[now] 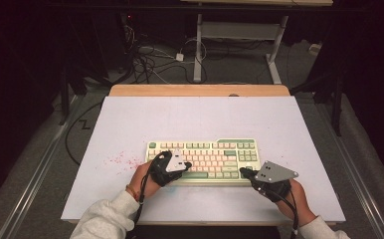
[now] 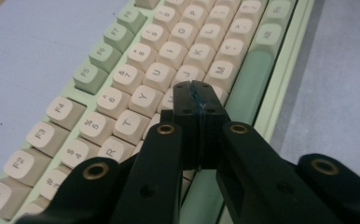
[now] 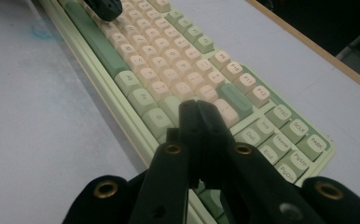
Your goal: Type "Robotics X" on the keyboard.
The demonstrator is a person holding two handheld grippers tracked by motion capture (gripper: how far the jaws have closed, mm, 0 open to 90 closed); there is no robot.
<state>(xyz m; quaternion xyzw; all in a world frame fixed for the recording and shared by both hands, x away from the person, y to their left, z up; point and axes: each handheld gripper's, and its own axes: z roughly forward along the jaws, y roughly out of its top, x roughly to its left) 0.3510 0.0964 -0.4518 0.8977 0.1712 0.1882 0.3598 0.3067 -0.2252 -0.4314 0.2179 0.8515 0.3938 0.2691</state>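
Where the high view looks down on the table (image 1: 130,124), item one is the keyboard (image 1: 203,160), green case with cream keys, lying flat near the table's near edge and roughly centred between its side edges. Long axis: parallel to the near edge, running side edge to side edge. Left tongs (image 1: 184,165): over the keyboard's left half, tips above the lower key rows. Right tongs (image 1: 243,172): at the keyboard's near right corner, tips just at the case edge. Judgement: the left tongs are nearer the letter keys; the right tongs are nearer the bottom row and the cluster at the right end. A patch of red specks (image 1: 120,160) lies on the table just left of the keyboard.

Left gripper view. Left tongs (image 2: 197,88): jaws pressed together, nothing between them, tips standing over the keys beside the green space bar (image 2: 245,79). The keyboard (image 2: 122,84) stretches ahead and to the left of the tips, its rows running away from the camera; whether the tips touch a key cannot be told.

Right gripper view. Right tongs (image 3: 197,108): jaws likewise closed on nothing, tips above the keys at the right end of the bottom row, near the green enter key (image 3: 236,99). The keyboard (image 3: 169,60) runs away up and to the left, with the left tongs (image 3: 104,10) far along it. Judgement: any key press by the right tongs lies straight below or slightly forward of the tips.
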